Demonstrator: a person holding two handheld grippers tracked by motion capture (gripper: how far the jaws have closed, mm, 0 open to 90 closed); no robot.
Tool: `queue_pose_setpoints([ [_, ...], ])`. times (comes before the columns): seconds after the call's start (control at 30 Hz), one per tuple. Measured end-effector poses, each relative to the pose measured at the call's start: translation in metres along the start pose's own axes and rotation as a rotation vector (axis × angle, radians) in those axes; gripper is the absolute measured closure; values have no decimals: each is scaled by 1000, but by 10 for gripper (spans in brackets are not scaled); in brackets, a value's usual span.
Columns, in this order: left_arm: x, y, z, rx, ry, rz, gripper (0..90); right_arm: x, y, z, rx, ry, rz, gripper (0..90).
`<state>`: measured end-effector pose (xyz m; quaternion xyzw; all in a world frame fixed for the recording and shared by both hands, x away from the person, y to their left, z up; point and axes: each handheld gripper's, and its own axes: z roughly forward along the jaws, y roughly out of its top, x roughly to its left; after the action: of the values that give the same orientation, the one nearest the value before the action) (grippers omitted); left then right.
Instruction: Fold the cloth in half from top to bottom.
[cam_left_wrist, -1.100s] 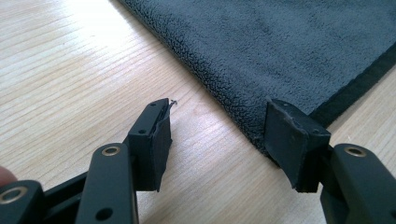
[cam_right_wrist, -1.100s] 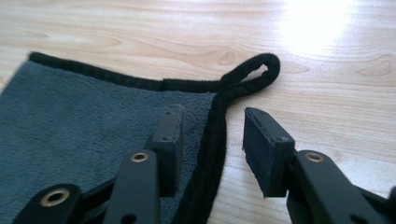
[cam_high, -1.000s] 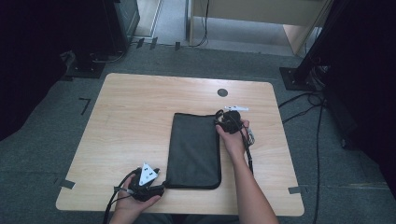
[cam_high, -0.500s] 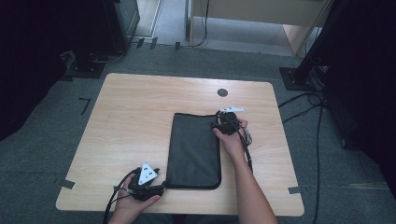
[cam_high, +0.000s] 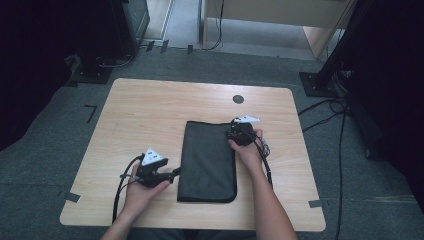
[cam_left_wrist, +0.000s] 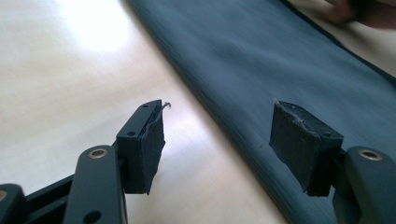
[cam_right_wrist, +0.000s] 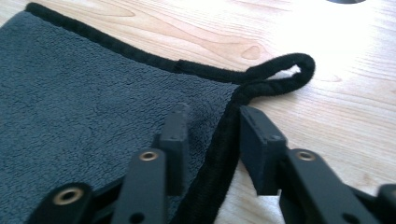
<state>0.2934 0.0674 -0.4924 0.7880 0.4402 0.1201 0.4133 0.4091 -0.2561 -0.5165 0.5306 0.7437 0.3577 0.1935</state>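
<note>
On the table (cam_high: 150, 115), a dark towel (cam_high: 207, 160) lies flat and folded, one pair of tongs at each long side.

The right tongs (cam_right_wrist: 210, 135) have just been closing and stand narrow astride the far right hem by its loop (cam_right_wrist: 285, 70), pads not clearly pinching yet: seat the hem deep before squeezing. The left tongs (cam_left_wrist: 229, 144) have been opening and stand wide and empty at the left edge; slide one pad under that edge, then close, so both corners lift evenly.

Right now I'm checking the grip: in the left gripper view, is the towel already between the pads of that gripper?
No: the left gripper stands open with bare table between its pads, and the dark towel lies beyond.
</note>
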Motion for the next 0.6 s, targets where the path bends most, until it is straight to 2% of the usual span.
queue_pose_setpoints([
  [0.1, 11, 17, 20, 3, 45, -24, 353, 0, -2, 0, -11, 16, 7, 728],
  [0.17, 16, 27, 36, 12, 93, -9, 364, -1, -3, 0, -18, 35, 24, 771],
  [0.2, 19, 31, 44, 13, 111, -15, 370, -1, -3, 0, -19, 40, 27, 776],
  [0.33, 29, 51, 77, 17, 158, -65, 379, -3, -3, 0, -17, 54, 63, 772],
  [0.37, 31, 57, 84, 19, 156, -87, 383, -5, -3, 0, -18, 66, 72, 732],
  [0.4, 33, 62, 90, 11, 150, -123, 383, -6, -2, 0, -19, 56, 83, 660],
  [0.47, 35, 72, 99, -1, 136, -162, 394, -8, 0, -1, -8, 15, 73, 560],
  [0.6, 37, 88, 116, 19, 183, -166, 427, -11, 0, -1, -14, 24, 85, 532],
])
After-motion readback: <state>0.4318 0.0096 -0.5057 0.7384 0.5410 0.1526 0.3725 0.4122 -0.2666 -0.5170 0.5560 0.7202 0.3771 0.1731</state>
